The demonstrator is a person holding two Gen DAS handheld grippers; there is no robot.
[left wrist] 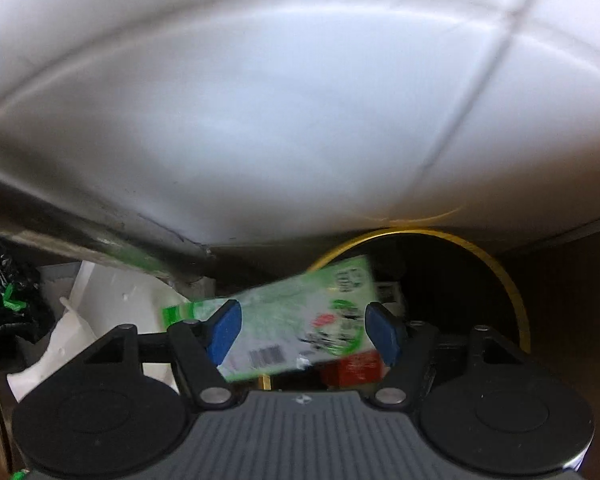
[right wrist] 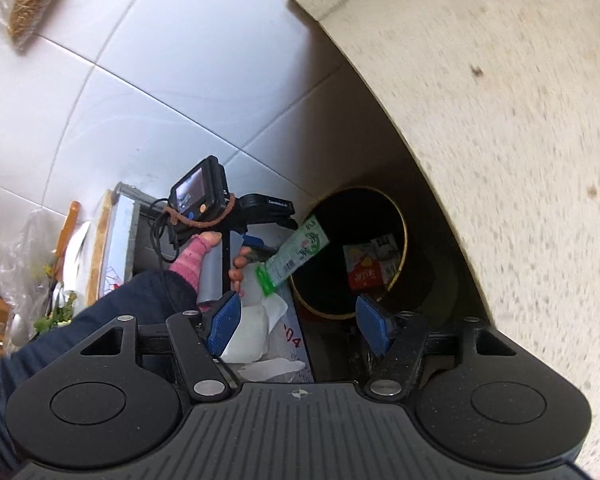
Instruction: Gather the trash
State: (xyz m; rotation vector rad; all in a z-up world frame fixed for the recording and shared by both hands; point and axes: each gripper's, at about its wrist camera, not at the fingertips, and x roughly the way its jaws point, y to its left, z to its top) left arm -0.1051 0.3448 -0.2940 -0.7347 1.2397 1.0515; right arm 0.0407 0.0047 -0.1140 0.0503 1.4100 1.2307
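Wrapper (left wrist: pixel 300 316) lies loose between the widely spread fingers of the left gripper (left wrist: pixel 302 330), above the gold-rimmed bin (left wrist: pixel 512 292).
Right gripper (right wrist: pixel 298 324) gapes wide and holds nothing; whether the blurred wrapper touches a pad is unclear, and the countertop (right wrist: pixel 500 120) hides the bin's far side.

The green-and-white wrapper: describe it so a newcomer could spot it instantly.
Find the round black bin with the gold rim tucked under the speckled countertop. The wrapper is at its left rim, at the left gripper. Unlike the red packet inside, it is green-and-white, barcoded.
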